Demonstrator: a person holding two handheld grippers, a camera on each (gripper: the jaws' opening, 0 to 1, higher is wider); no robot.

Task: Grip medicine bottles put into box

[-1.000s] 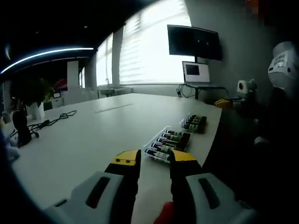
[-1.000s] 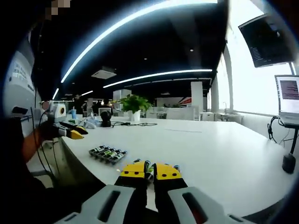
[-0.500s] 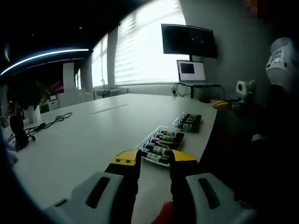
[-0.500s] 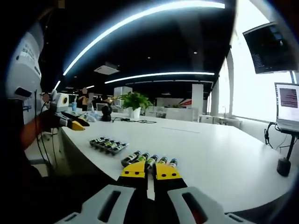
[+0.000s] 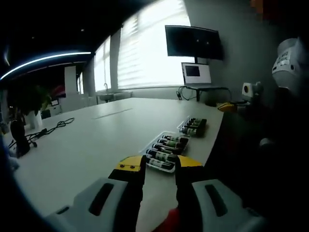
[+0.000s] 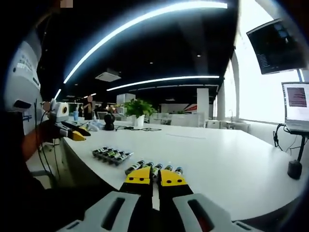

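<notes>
Right hand-held gripper (image 6: pixel 153 177) nearly closed, empty, beside loose medicine bottles (image 6: pixel 154 167).

Left gripper (image 5: pixel 160 166), right gripper (image 6: pixel 153 177), yellow-tipped black jaws, grey housings

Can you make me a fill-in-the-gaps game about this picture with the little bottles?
1. The small bottles lie on a big table that is coloured ____.
2. The right gripper has tips coloured ____.
3. In the left gripper view, the dark screen hangs on the wall above a ____.
4. In the right gripper view, the plant has leaves coloured ____.

Missing words: white, yellow, laptop, green
</notes>
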